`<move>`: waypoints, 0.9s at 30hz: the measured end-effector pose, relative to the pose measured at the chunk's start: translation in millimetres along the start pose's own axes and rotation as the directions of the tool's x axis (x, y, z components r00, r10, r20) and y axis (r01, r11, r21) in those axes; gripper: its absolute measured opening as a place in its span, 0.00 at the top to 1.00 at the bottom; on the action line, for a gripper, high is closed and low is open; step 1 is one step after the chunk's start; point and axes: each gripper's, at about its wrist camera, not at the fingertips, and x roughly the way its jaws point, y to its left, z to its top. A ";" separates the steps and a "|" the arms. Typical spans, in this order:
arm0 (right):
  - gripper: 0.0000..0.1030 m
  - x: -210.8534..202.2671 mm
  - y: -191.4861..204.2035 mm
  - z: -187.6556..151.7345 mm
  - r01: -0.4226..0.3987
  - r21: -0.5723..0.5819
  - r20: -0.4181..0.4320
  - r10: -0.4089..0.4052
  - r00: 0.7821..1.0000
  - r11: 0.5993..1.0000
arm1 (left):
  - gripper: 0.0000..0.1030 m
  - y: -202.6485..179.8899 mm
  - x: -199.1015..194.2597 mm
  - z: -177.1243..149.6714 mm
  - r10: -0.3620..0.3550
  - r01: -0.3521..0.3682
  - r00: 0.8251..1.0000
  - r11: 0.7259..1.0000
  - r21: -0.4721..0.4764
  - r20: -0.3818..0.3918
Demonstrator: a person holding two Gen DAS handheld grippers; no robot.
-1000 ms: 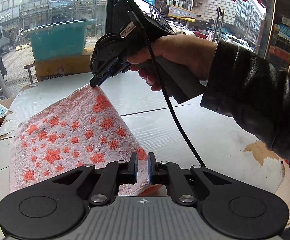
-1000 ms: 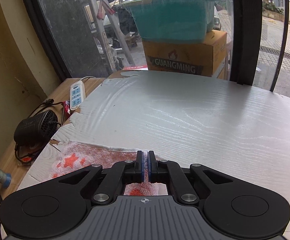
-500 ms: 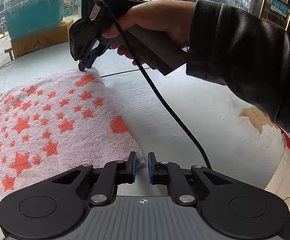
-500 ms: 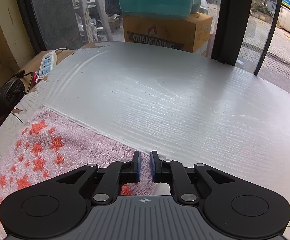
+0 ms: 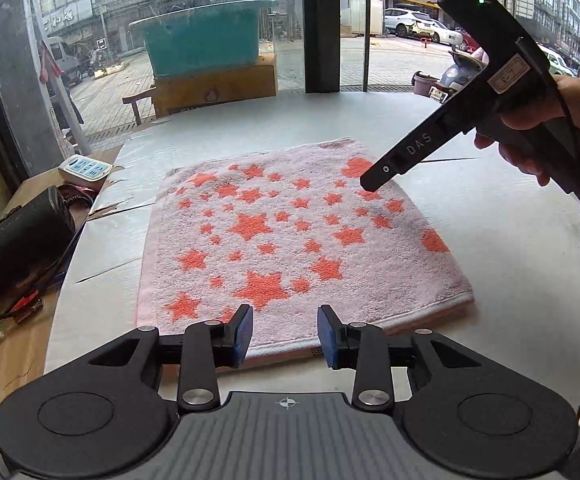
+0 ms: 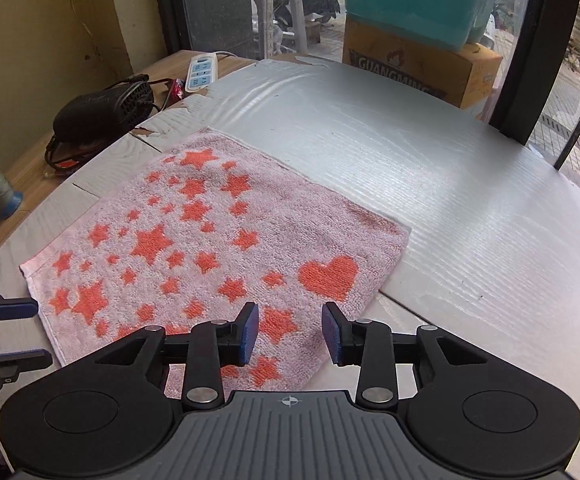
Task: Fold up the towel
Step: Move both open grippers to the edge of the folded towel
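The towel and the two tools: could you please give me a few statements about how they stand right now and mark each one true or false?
1. The towel lies flat on the white table. True.
2. The left tool is clamped on the towel's near edge. False: its jaws stand apart, nothing pinched between them.
3. The towel is pink with orange stars and a heart. True.
4. The right tool carries a corner of the towel in the air. False: its jaws are open above the towel, which lies on the table.
5. A power strip lies on top of the towel. False: it lies on the wooden surface beyond the table's edge, apart from the towel.
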 end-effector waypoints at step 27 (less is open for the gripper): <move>0.64 -44.9 44.3 -44.5 -0.135 -0.021 0.074 0.136 0.988 0.991 | 0.50 25.1 8.6 -11.9 0.091 -0.086 0.995 0.987 0.136 -0.031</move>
